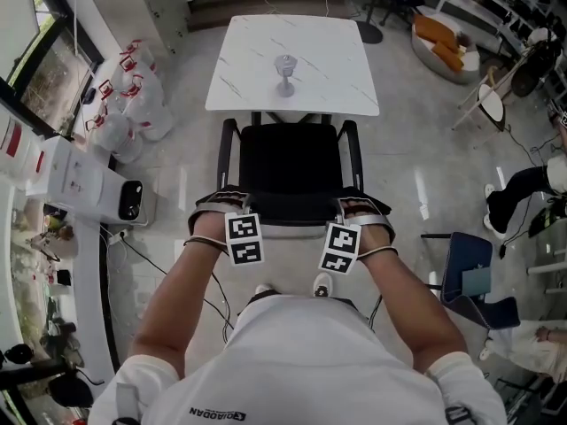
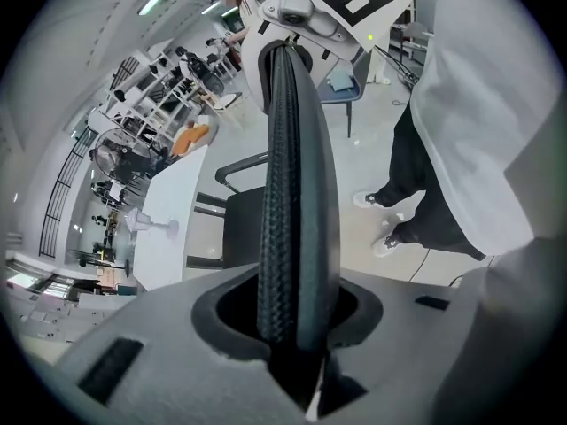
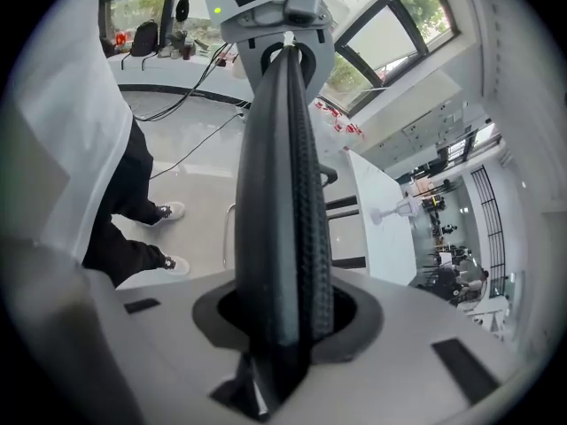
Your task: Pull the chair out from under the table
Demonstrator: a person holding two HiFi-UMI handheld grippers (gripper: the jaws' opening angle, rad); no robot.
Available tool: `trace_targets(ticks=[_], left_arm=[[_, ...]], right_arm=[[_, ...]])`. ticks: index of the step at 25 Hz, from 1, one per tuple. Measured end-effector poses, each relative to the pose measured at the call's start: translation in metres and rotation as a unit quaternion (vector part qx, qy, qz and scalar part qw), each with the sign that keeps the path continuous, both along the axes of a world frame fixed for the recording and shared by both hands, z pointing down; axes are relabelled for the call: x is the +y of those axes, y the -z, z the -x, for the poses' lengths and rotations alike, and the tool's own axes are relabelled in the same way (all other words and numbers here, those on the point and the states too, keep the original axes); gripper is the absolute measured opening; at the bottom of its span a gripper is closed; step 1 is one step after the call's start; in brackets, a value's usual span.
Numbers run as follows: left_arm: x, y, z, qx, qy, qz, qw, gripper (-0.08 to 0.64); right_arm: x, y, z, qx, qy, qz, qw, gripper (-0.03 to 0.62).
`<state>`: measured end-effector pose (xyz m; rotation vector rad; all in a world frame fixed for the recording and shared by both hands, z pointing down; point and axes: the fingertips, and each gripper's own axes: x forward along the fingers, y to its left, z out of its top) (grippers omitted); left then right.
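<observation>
A black chair (image 1: 291, 166) with armrests stands pushed up to the white marble-look table (image 1: 257, 69), its seat just in front of the table's near edge. My two grippers sit side by side on the top edge of its backrest (image 1: 292, 212). The left gripper (image 1: 232, 205) is at that edge's left end, the right gripper (image 1: 354, 207) at its right end. In the left gripper view the ribbed backrest edge (image 2: 292, 193) fills the gap of the left gripper (image 2: 297, 326), pads pressed on it. The right gripper (image 3: 283, 326) clamps the same edge (image 3: 283, 202).
A clear stemmed glass (image 1: 285, 73) stands on the table. A white dispenser (image 1: 97, 184) and water bottles (image 1: 124, 104) line the left wall, with cables (image 1: 133, 246) on the floor. A blue chair (image 1: 469, 273) and a seated person (image 1: 523, 193) are to the right.
</observation>
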<state>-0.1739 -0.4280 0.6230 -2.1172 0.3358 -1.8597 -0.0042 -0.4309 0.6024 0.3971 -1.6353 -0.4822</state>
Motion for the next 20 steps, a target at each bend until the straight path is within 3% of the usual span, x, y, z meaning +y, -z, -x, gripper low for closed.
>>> trace_targets(ticks=[7,20], left_arm=[[0.004,-0.006,0.0,-0.011,-0.017,0.026,0.9994,0.092],[0.011,-0.008,-0.001,-0.011,-0.021,0.037,0.999,0.081]], right_arm=[[0.001,-0.003,0.0,0.004,0.007,0.014,1.0,0.087],[0.008,-0.004,0.002,0.002,0.01,0.018,1.0,0.08]])
